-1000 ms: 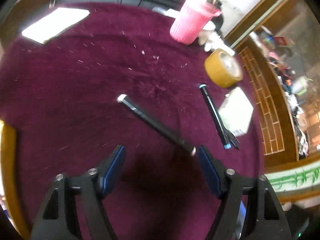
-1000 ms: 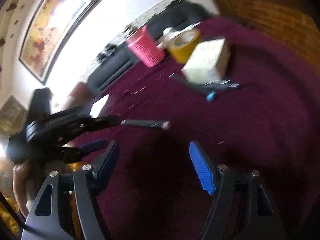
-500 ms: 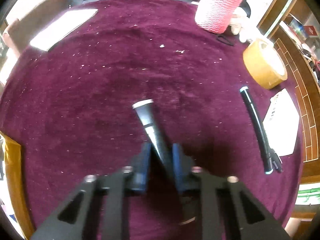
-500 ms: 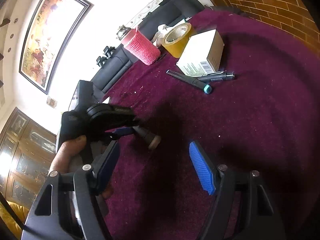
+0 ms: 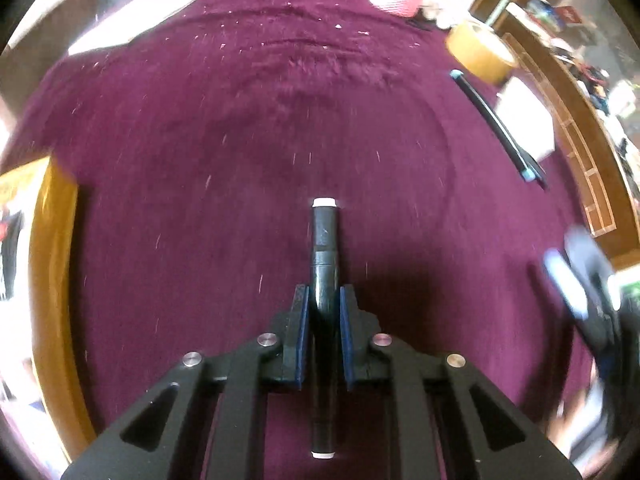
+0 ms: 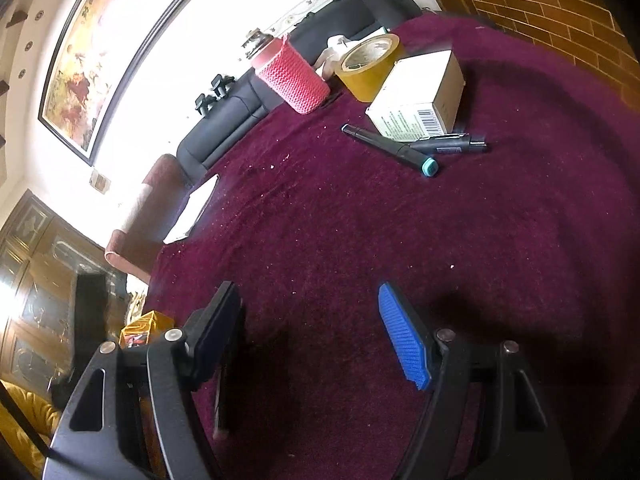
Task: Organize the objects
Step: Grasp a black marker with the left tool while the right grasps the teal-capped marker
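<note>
My left gripper (image 5: 324, 300) is shut on a black marker with white end caps (image 5: 325, 240), which points straight ahead above the maroon cloth. My right gripper (image 6: 312, 312) is open and empty above the cloth; it shows blurred at the right edge of the left wrist view (image 5: 568, 284). A black pen with a teal cap (image 6: 390, 150) and a second dark pen (image 6: 452, 145) lie by a white box (image 6: 420, 96). The teal-capped pen (image 5: 494, 120) also shows in the left wrist view. A pink knitted cup (image 6: 292, 76) stands at the back.
A roll of tan tape (image 6: 368, 62) stands beside the white box, also in the left wrist view (image 5: 480, 52). A white notepad (image 5: 136, 20) lies at the far left of the maroon table (image 5: 200, 160). A black sofa (image 6: 240, 112) lies behind. A yellow object (image 5: 52, 240) sits at the left edge.
My left gripper closed on the black marker and lifted it, turning it to point straight ahead. My right gripper stayed open and the left gripper left its view.
</note>
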Demonstrator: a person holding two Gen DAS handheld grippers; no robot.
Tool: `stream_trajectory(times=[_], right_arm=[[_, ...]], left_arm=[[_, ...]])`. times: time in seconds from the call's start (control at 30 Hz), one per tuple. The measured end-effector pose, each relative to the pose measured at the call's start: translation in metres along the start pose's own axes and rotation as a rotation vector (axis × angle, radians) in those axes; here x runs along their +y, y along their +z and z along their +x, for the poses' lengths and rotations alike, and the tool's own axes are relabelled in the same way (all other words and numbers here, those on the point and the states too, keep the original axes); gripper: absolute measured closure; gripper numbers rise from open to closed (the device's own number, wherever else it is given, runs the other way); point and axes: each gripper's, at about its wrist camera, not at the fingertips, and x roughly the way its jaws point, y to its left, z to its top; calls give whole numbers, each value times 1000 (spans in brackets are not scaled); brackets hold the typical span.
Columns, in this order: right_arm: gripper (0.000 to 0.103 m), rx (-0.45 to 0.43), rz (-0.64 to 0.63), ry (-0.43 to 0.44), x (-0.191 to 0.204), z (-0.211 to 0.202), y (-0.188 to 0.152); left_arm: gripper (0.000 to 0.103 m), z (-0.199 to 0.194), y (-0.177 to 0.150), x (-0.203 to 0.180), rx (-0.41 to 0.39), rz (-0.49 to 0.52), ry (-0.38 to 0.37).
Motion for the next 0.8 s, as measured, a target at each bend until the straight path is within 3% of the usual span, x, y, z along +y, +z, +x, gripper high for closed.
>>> stream_trajectory(times=[0.23,0.3,0.4,0.47,0.57,0.7,0.8], right_arm=[[31,14,6,-11,0,-5,20],[31,47,-18,-69,3,-1,38],[31,27,-123,-211,10,9,70],[36,54,-170,-297,5,28,87],[50,117,-232,-364,-1,57,99],[54,147,-276,-445,-3,79,107],[54,168,-281,-448,-6,88,111]], left_arm=[[91,-27,-71,22,0,42,-58],[91,-34,-87,27,-7,62,-70],[91,-43,-104,35,-22,74,-76],[91,-45,-107,36,-28,81,-81],[91,-46,-110,40,-35,80,-103],[91,-46,-109,43,-30,78,-129],[91,-45,-108,41,-39,95,-117]])
